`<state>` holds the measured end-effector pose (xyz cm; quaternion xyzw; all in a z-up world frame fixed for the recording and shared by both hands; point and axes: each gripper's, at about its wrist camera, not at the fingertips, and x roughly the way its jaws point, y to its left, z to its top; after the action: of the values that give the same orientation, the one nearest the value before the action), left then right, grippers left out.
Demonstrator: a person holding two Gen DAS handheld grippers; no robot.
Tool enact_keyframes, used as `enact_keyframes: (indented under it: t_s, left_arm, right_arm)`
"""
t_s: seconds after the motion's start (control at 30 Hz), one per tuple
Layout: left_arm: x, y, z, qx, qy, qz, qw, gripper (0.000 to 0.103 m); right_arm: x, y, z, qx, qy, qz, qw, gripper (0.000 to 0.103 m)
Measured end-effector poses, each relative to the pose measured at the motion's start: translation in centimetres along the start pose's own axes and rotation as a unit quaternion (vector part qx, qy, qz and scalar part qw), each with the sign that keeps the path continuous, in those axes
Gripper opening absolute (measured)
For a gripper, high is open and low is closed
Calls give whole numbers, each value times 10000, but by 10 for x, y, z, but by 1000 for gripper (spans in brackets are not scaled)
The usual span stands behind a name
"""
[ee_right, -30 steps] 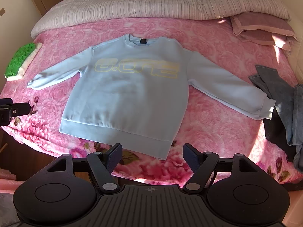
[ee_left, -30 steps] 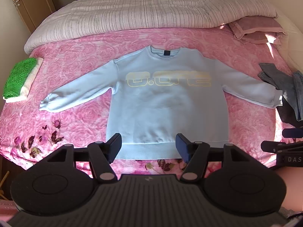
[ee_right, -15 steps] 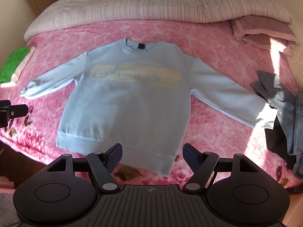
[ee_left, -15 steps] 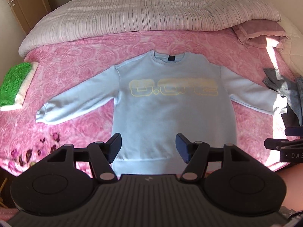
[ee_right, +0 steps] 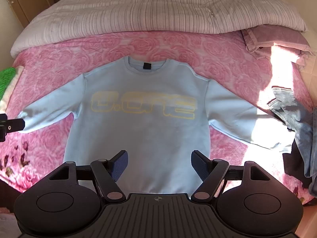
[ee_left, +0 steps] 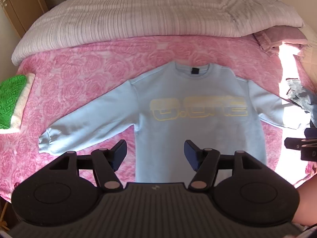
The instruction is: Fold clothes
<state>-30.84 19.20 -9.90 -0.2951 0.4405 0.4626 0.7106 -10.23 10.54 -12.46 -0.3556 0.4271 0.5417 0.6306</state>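
A light blue sweatshirt (ee_left: 194,123) with yellow lettering lies flat, front up, on the pink rose bedspread (ee_left: 83,79), both sleeves spread out. It also shows in the right wrist view (ee_right: 142,130). My left gripper (ee_left: 155,154) is open and empty, above the sweatshirt's lower left body. My right gripper (ee_right: 159,164) is open and empty, above the lower middle of the body. The hem is hidden behind both gripper bodies.
A striped white quilt (ee_right: 158,10) lies across the bed's far end. A green and white folded cloth (ee_left: 11,101) sits at the left edge. Grey jeans and dark clothes (ee_right: 297,123) lie at the right, by the right cuff. A mauve pillow (ee_right: 277,39) is far right.
Both grippers have moved forward over the bed, closer to the sweatshirt, so its hem is now hidden under them. The jaws stay open. The sweatshirt has not moved.
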Motion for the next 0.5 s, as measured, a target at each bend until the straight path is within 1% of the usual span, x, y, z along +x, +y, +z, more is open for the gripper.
enact_keyframes:
  t_s: [0.07, 0.1, 0.17, 0.2, 0.23, 0.27, 0.3, 0.37, 0.4, 0.5]
  left_arm:
    - [14, 17, 0, -155, 67, -62, 9998, 61]
    - [23, 28, -3, -286, 99, -119, 9995, 61]
    - [45, 60, -19, -837, 172, -335, 9958, 61]
    - [56, 77, -32, -1174, 217, -455, 9918, 61]
    - [68, 95, -50, -1597, 278, -583, 9851, 61]
    - [80, 115, -69, -2066, 340, -691, 9754, 60]
    - [91, 134, -85, -2519, 393, -773, 9639, 60]
    - [113, 175, -107, -3353, 406, -877, 9371, 60]
    - [123, 195, -116, -3708, 361, -884, 9238, 60]
    - [151, 249, -140, -4567, 105, -775, 8862, 60]
  right_arm:
    - [8, 4, 9, 117, -27, -77, 9999, 74]
    - [10, 2, 13, 287, -119, -109, 9995, 74]
    - [16, -2, 22, 663, -303, -165, 9972, 74]
    - [18, -7, 26, 927, -390, -172, 9948, 74]
    - [21, -13, 30, 1181, -448, -168, 9919, 74]
    - [24, -19, 36, 1418, -482, -155, 9886, 74]
    - [28, -26, 40, 1635, -498, -141, 9852, 74]
    - [37, -34, 49, 1903, -423, -124, 9807, 74]
    - [44, -35, 51, 1932, -359, -154, 9804, 74]
    - [70, -30, 51, 1799, -133, -332, 9830, 74]
